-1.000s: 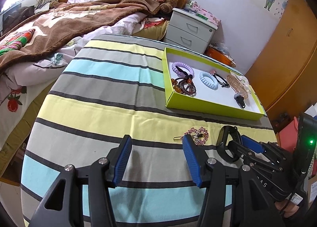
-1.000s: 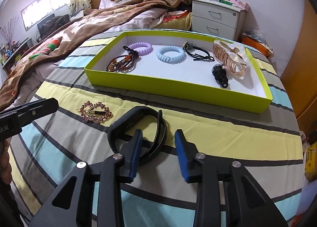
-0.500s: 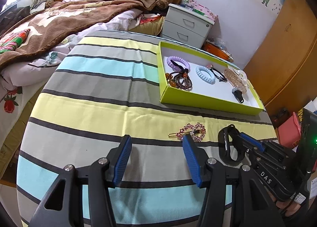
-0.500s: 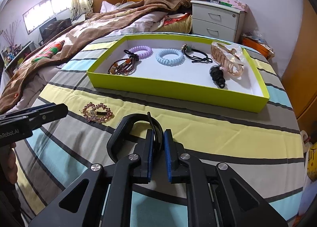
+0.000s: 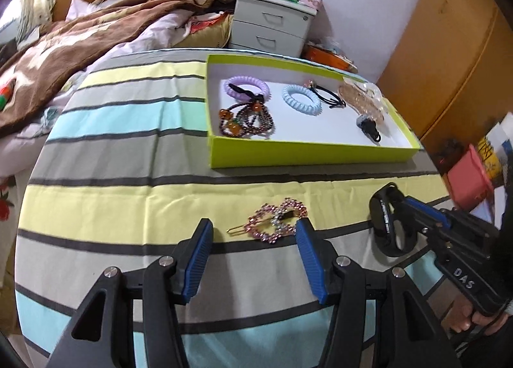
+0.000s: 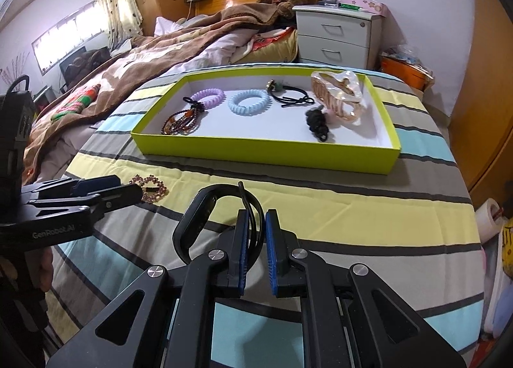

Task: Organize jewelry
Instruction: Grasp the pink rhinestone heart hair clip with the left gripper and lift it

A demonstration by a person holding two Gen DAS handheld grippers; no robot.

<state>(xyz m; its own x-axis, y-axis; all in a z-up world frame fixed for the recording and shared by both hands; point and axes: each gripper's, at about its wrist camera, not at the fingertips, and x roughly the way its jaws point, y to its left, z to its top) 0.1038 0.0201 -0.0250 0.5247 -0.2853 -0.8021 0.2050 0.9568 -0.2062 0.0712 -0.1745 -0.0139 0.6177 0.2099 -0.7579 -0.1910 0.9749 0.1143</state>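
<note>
Your right gripper (image 6: 255, 233) is clamping the black wristband (image 6: 205, 217), seemingly just off the cloth; your left gripper (image 5: 253, 239) is hovering open-fingered over the pink hair clip (image 5: 275, 218).

I can read 2 markings from here; white letters "DAS" run along the black body of the right gripper (image 5: 413, 220) in my left wrist view; "GenRobot.AI" is printed on the side of the left gripper (image 6: 105, 190) in my right wrist view

Lime-green tray (image 6: 266, 152), black wristband (image 6: 198, 217), pink rhinestone hairclip (image 5: 277, 218), striped tablecloth (image 5: 112, 201).
</note>
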